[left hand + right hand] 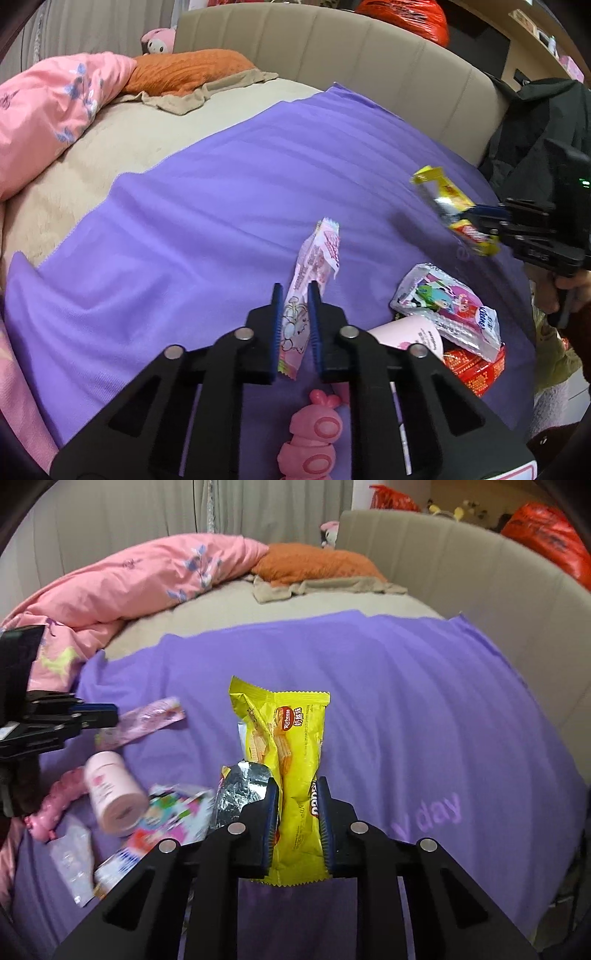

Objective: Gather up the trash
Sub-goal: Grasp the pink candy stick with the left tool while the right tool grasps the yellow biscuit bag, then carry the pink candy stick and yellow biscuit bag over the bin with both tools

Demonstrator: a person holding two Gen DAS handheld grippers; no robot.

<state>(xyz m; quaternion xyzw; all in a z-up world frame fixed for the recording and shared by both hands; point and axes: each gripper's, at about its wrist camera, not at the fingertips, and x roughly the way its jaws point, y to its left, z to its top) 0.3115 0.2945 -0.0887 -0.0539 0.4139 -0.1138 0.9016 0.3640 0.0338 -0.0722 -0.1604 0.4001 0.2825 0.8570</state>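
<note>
My left gripper [295, 291] is shut on a long pink candy wrapper [314, 266] and holds it over the purple cloth [221, 192]; the wrapper also shows in the right wrist view [147, 720]. My right gripper [297, 786] is shut on a yellow Richeese wafer wrapper [291, 738], lifted above the cloth; it shows in the left wrist view [447, 206] at the right. A pile of trash lies on the cloth: a colourful cartoon packet [447, 306], a red wrapper [476, 369] and a silver foil wrapper [240, 790].
A pink cup [110, 794] lies on its side in the pile. A pink toy [314, 435] lies below my left gripper. A pink duvet [140, 579] and orange pillow [314, 563] lie at the bed's far side. A beige headboard [351, 48] curves behind.
</note>
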